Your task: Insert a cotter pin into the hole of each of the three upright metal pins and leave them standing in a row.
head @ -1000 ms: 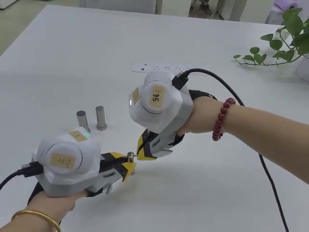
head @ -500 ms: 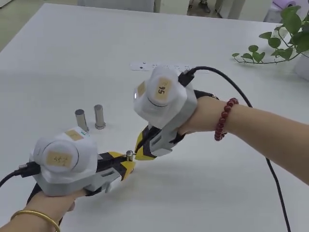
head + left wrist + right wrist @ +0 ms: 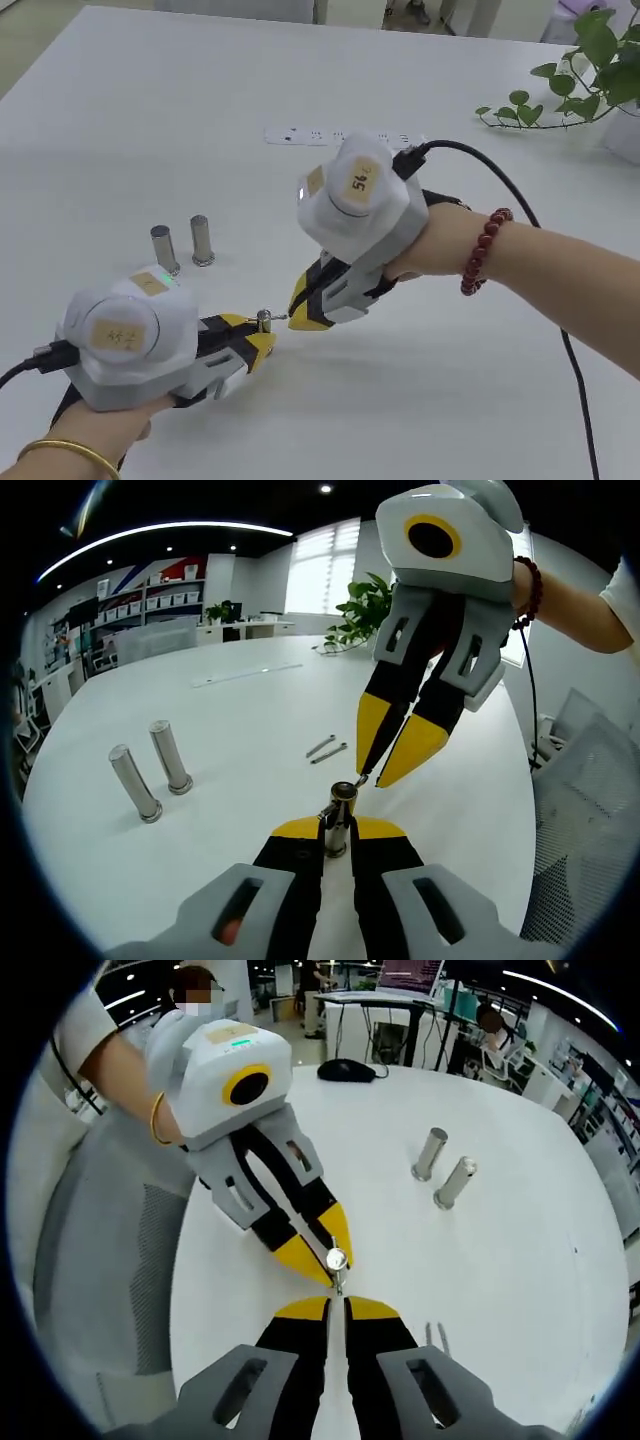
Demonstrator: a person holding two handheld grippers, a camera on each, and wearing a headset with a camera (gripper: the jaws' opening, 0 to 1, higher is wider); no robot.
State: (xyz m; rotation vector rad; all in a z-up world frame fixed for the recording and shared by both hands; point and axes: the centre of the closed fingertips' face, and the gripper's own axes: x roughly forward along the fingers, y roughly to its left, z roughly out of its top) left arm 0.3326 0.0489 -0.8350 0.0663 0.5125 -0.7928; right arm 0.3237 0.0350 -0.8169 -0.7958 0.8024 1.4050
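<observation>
My left gripper [image 3: 258, 340] [image 3: 338, 830] is shut on a short metal pin [image 3: 264, 320] [image 3: 340, 810], held low over the white table. My right gripper [image 3: 300, 318] [image 3: 337, 1305] faces it, shut on a thin cotter pin [image 3: 362, 776] [image 3: 338, 1282] whose tip is at the pin's head [image 3: 336, 1258]. Whether the tip is in the hole I cannot tell. Two more metal pins [image 3: 163, 248] [image 3: 202, 240] stand upright side by side to the left, also as metal pins [image 3: 135, 782] [image 3: 172, 757]. Two spare cotter pins [image 3: 325, 748] lie on the table beyond the jaws.
A white power strip [image 3: 340, 136] lies at the far middle of the table [image 3: 480, 400]. A potted plant [image 3: 590, 70] trails leaves at the far right. The right gripper's black cable [image 3: 560, 330] runs down the right side.
The right gripper's body has swung a little to the right and up, its tips staying at the pin's head. The left gripper and the two standing pins have kept still.
</observation>
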